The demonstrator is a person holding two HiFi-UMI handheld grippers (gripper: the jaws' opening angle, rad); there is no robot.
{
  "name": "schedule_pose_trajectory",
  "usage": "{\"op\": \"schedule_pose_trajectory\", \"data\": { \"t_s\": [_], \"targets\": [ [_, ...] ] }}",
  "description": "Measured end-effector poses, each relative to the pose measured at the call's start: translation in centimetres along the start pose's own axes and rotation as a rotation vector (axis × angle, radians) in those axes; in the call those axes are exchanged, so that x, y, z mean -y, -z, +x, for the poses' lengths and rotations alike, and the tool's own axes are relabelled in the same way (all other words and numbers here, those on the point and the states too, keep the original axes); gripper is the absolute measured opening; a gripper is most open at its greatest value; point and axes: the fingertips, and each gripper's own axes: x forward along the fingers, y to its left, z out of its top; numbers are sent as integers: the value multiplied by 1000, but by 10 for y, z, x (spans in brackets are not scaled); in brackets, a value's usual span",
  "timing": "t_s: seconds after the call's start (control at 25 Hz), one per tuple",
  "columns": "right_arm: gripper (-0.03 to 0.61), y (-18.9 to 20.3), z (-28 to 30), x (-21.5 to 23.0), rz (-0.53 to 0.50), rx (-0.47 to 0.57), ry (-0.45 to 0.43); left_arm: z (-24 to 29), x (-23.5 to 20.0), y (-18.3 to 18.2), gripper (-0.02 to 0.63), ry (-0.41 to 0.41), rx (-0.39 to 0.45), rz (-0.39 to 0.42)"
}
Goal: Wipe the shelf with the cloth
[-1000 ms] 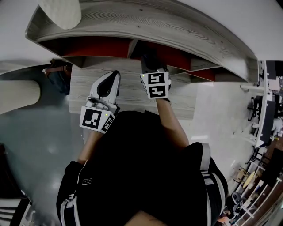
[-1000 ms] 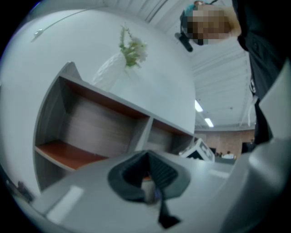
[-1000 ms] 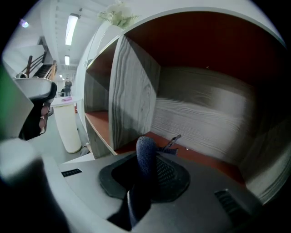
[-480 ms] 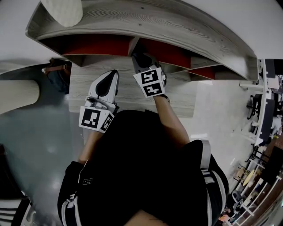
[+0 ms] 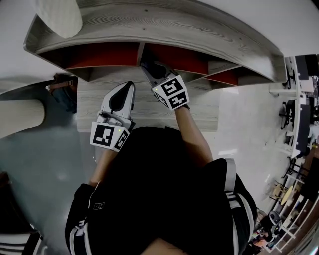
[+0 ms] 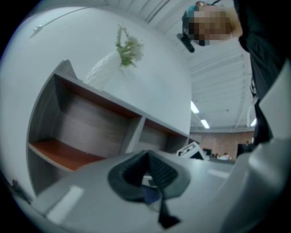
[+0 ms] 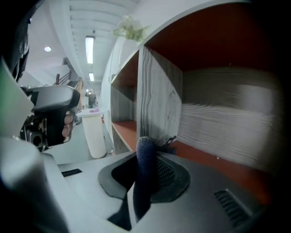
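Note:
The grey wood shelf [image 5: 164, 22] has red-brown boards [image 5: 102, 55] and an upright divider [image 5: 140, 52]. My right gripper [image 5: 151, 69] reaches into the compartment just right of that divider. It is shut on a dark blue cloth [image 7: 144, 166], which stands up between the jaws next to the divider [image 7: 159, 102] and above the red board [image 7: 207, 161]. My left gripper [image 5: 118, 97] hangs in front of the shelf over the lower grey ledge [image 5: 144, 107]. Its jaws are shut, away from the cloth. In the left gripper view its jaws [image 6: 147, 159] point at the left compartment [image 6: 68, 152].
A white pot [image 5: 57, 15] with a green plant [image 6: 128, 45] stands on the shelf top at the left. A white round stand [image 5: 20, 112] and a dark bag [image 5: 64, 88] are on the floor to the left. Racks [image 5: 299, 119] line the right side.
My right gripper has moved left and deeper into the shelf, up to the divider, with the cloth in it. The left gripper has hardly moved.

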Motion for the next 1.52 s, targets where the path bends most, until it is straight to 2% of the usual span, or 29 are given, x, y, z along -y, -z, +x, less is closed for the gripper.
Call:
{"op": "schedule_pose_trajectory", "data": {
  "t_s": [0.2, 0.4, 0.6, 0.76, 0.84, 0.96, 1.12, 1.52],
  "targets": [
    [56, -11, -31, 20, 66, 114, 127, 7, 11, -2, 5, 25, -1, 7],
    [57, -24, -83, 64, 143, 209, 319, 19, 26, 1, 5, 70, -10, 10],
    [57, -15, -137, 113, 175, 188, 536, 33, 44, 5, 5, 124, -22, 4],
    [57, 5, -175, 145, 183, 122, 714, 43, 60, 6, 5, 167, -26, 7],
    [57, 18, -185, 155, 192, 81, 773, 48, 66, 7, 5, 185, -29, 7],
    [57, 43, -183, 164, 216, 5, 805, 52, 73, 9, 5, 203, -35, 3],
    [57, 70, -163, 173, 241, -84, 797, 52, 78, 10, 5, 216, -42, 6],
    [57, 76, -136, 180, 186, -254, 746, 46, 68, 12, 5, 189, -53, 5]
  ]
}}
